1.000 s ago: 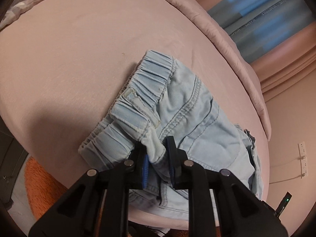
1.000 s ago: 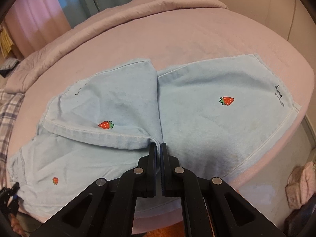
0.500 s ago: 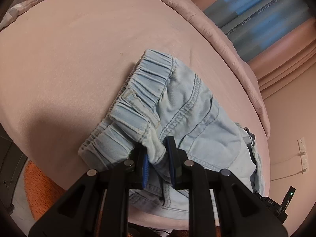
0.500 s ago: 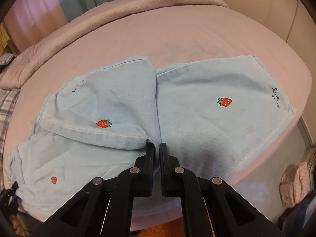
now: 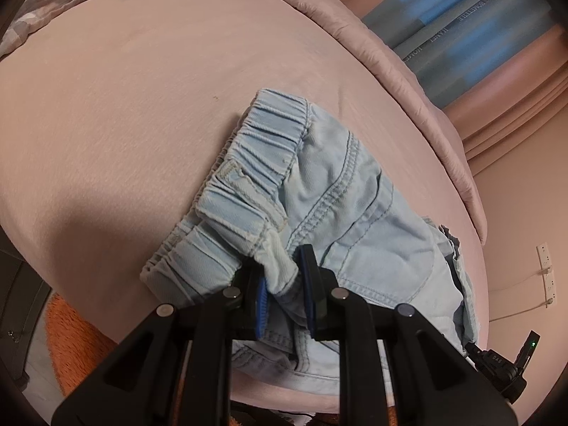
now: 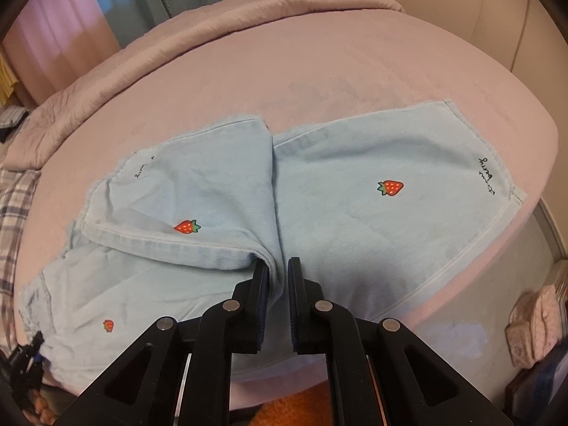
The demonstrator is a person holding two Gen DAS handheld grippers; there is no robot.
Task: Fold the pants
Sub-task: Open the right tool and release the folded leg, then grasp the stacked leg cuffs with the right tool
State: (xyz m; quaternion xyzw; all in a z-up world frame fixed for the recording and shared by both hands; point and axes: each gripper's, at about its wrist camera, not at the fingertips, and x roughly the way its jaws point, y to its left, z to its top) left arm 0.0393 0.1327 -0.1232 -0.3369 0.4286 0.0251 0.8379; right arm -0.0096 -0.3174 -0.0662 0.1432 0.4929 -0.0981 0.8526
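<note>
1. Item: pale-blue denim pants [image 6: 372, 213] with red strawberry prints, lying on the pink-sheeted bed [image 5: 124, 124]. Waist end sits at the bed's near edge in the left wrist view; both legs spread flat across the bed in the right wrist view, 1 leg partly doubled back over itself.

2. Handling (judgement): light, soft, limp cloth w/ some denim body. Will sag and drag when lifted; low slip risk, not fragile. The elastic ribbed waistband [image 5: 255, 163] is thick and bunches, so it fills the jaws well. Hems and seam edges are thinner, approx. 2 layers, and need a tight pinch.

3. Grip pts (judgement): waistband corner for 1 hand, crotch or inner-leg seam for the other, so the pants fold lengthwise along the bed's edge.

4. Tongs:
- left gripper [image 5: 285, 284]: clamped on a gathered fold of waistband, cloth pressed between the blue pads.
- right gripper [image 6: 278, 273]: jaws almost together, pinching the doubled-back leg's folded edge at the inner seam.

5. Change vs. 1 s ago: negligible. Both grips unchanged, garment lies the same; right wrist view shifted only slightly.
</note>
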